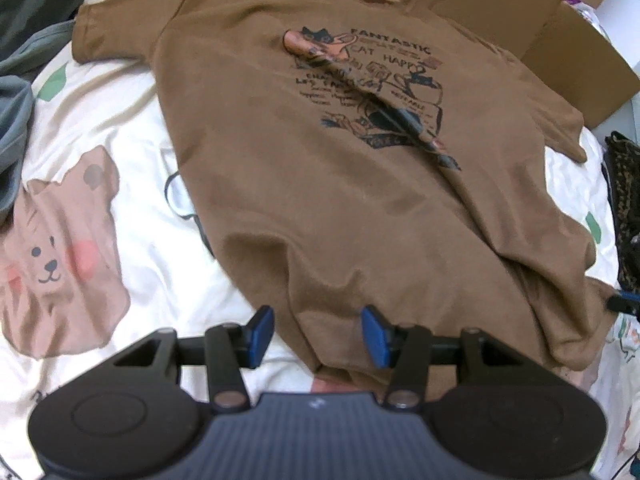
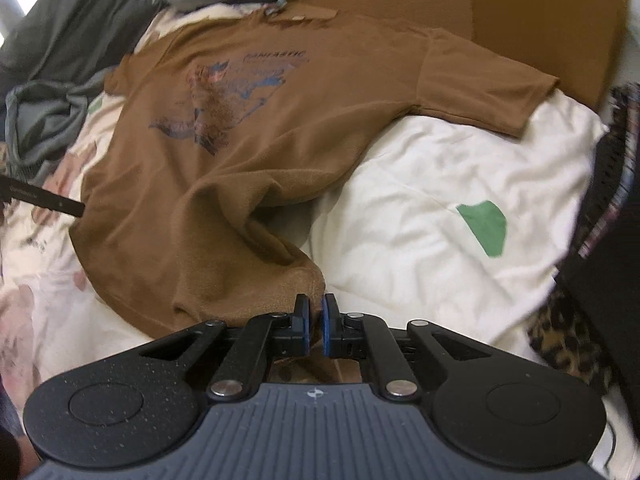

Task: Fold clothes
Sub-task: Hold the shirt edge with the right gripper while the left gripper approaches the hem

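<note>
The brown T-shirt (image 1: 304,168) print reads "FANTASTIC", "CAT" and "HAPPY"; smaller lines are illegible.

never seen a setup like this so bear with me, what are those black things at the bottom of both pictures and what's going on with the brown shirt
Those black things are hand-held grippers: a person carries one in each hand, and each has a camera looking along its two blue-padded fingers. One picture comes from the left gripper, the other from the right gripper. A brown t-shirt with a cat print lies spread on a cream bedsheet with bear pictures, cardboard behind it. The right gripper is shut on the shirt's hem corner. The left one hangs open over the hem's other end, gripping nothing.
</note>
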{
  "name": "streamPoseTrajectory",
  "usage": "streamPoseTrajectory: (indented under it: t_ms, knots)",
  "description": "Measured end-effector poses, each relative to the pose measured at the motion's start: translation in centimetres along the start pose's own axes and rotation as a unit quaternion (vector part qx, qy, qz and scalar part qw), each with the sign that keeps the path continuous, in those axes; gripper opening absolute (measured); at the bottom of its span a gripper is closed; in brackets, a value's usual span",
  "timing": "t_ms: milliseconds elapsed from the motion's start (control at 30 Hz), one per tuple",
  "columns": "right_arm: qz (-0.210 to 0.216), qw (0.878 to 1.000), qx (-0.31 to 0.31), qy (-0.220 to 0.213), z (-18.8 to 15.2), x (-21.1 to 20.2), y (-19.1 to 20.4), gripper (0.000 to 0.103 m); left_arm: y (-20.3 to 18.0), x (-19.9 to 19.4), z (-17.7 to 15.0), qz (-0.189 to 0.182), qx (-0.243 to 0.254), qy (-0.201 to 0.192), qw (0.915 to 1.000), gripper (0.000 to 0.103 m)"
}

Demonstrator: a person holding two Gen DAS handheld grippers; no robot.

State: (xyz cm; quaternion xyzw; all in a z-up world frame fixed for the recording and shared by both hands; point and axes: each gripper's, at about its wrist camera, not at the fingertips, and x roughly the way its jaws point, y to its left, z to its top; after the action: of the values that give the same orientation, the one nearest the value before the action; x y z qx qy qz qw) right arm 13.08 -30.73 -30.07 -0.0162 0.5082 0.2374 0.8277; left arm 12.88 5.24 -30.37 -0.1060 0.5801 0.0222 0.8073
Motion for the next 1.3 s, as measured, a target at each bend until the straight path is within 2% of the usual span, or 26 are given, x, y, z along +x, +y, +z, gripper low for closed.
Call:
streamPoseTrajectory:
  t_ms: [267,300,400,600,1067,1300]
  knots:
    - [-0.015,0.998,0.049,-0.021,-3.0,-4.0,-0.3,0.004,0.6,-1.4,-1.8,0.003,-0.008,-0.001,1.0,0.052]
    - [-0.017,0.998,0.053,-0.022,-3.4,-4.4,-0.3,0.004,2.4,-1.9,-1.6,0.003,-0.009,0.0,1.0,0.052]
    - [-0.022,0.997,0.067,-0.024,-4.7,-5.5,-0.3,0.004,3.2,-2.5,-2.3,0.003,-0.014,0.003,0.9999,0.052]
    - [-0.029,0.994,0.1,-0.019,-7.1,-7.0,-0.4,0.003,3.9,-0.3,-2.0,0.007,-0.022,0.011,0.9997,0.052]
    - [-0.059,0.986,0.159,-0.01,-8.5,-5.7,-1.2,0.003,3.5,1.9,-2.3,0.003,-0.02,0.023,0.9995,0.052]
    - [-0.067,0.982,0.173,-0.014,-8.2,-5.3,-2.1,0.003,3.9,3.7,-2.4,-0.008,-0.05,0.019,0.9985,0.052]
